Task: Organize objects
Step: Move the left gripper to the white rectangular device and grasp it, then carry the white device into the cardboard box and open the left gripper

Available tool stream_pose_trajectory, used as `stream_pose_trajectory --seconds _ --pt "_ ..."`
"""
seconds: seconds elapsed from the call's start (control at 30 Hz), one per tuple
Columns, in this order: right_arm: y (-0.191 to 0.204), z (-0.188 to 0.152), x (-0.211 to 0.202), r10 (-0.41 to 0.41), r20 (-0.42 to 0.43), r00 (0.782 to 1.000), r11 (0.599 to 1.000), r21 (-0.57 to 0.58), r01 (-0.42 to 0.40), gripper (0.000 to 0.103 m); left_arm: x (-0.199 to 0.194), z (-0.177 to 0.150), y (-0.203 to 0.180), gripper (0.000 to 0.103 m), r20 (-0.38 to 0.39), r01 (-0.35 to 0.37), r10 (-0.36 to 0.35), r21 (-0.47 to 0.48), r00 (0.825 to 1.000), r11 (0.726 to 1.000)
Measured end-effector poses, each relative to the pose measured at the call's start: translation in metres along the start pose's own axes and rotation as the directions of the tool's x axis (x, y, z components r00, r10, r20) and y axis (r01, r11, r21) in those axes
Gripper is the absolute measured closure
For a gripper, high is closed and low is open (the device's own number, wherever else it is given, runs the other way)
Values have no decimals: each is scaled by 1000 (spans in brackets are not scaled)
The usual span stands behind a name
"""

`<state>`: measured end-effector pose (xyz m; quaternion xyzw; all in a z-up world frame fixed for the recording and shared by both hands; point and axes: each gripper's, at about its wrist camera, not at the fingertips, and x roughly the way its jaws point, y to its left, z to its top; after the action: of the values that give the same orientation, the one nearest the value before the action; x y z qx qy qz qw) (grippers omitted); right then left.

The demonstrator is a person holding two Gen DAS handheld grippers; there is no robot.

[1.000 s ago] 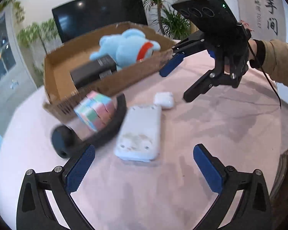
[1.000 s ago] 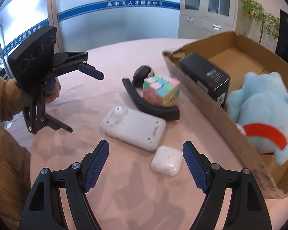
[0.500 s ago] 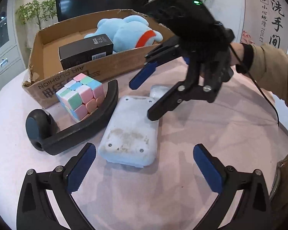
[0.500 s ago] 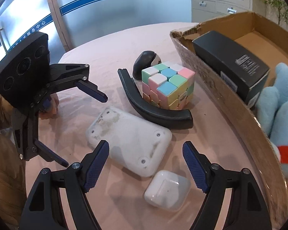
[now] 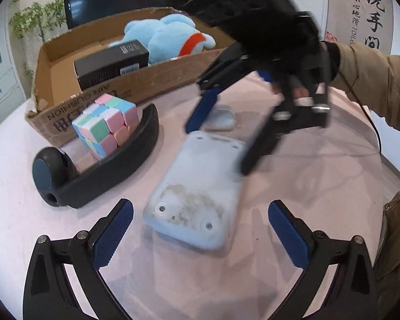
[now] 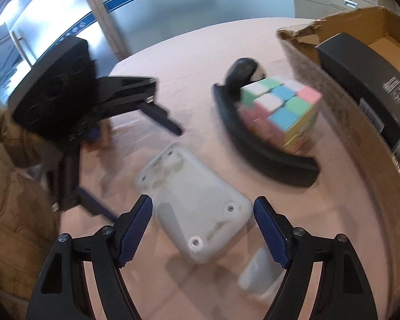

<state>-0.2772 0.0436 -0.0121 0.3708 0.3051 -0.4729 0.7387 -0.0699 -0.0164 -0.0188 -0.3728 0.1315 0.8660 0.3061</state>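
Note:
A white rounded flat device lies face down on the pink tablecloth, also in the right wrist view. My left gripper is open, just short of its near end. My right gripper is open, its fingers straddling the device's far end; it shows in the left wrist view. A small white earbud case lies beside it, also low in the right wrist view. A pastel cube sits inside a curved black headset piece.
An open cardboard box stands behind, holding a blue plush toy and a black carton. Its wall runs along the right of the right wrist view. The person's sleeve is at right.
Both grippers have closed in on the white device. The right gripper has come down from near the box to straddle its far end, passing over the earbud case.

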Motion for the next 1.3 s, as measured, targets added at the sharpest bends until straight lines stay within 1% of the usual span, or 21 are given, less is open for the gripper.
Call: stream_pose_trajectory --seconds 0.1,0.17,0.2,0.23,0.3,0.33,0.37,0.43,0.5,0.6,0.73,0.83,0.9,0.93,1.1,1.17,1.3 --pt "12 -8 -1 -11 -23 1000 1000 -25 10 24 -4 -2 -1 1 11 28 -29 25 1000 999" --pt "18 -10 0 -34 -38 999 998 -50 33 24 -2 -1 -2 1 -6 36 -36 59 999 998" --pt "20 -11 1 -44 -44 998 997 -64 41 24 1 -2 -2 1 -29 39 -37 80 999 996" --pt "22 -10 3 -54 -50 997 995 -81 50 24 4 -3 -2 4 -47 46 -42 90 998 995" --pt "27 -10 6 -76 -54 996 991 -113 69 24 11 -4 1 16 -82 73 -65 97 995 993" --pt "29 -10 6 -79 -47 996 990 -123 73 24 11 -4 4 21 -86 101 -94 85 992 991" --pt "33 -11 7 -83 -44 996 989 -128 76 25 11 -3 7 29 -80 111 -105 76 991 991" --pt "38 -13 7 -99 -46 994 985 -145 92 27 11 -1 13 32 -77 122 -117 61 990 991" --pt "41 -16 8 -115 -51 992 982 -156 106 28 12 -1 15 32 -76 132 -128 60 989 989" --pt "46 -17 12 -108 -48 993 983 -154 100 29 12 -2 9 32 -78 114 -106 95 991 989" --pt "52 -21 12 -103 -45 994 983 -158 95 30 12 -2 9 33 -78 121 -114 98 990 988" --pt "49 -26 5 -110 -40 993 981 -163 102 30 11 -3 10 33 -78 123 -115 100 990 987" --pt "51 -24 9 -120 -41 992 979 -168 112 30 11 -2 11 33 -77 119 -111 100 991 988" --pt "52 -17 18 -127 -42 991 978 -173 118 31 11 -2 11 33 -77 115 -107 103 991 988" --pt "57 -15 22 -139 -48 989 975 -184 128 31 10 -4 10 33 -83 104 -95 110 992 988" --pt "53 -15 15 -140 -49 989 974 -186 129 32 9 -2 8 33 -83 106 -97 108 992 989" --pt "51 -10 0 -135 -32 990 975 -184 126 32 -2 2 10 33 -52 105 -100 103 994 989"
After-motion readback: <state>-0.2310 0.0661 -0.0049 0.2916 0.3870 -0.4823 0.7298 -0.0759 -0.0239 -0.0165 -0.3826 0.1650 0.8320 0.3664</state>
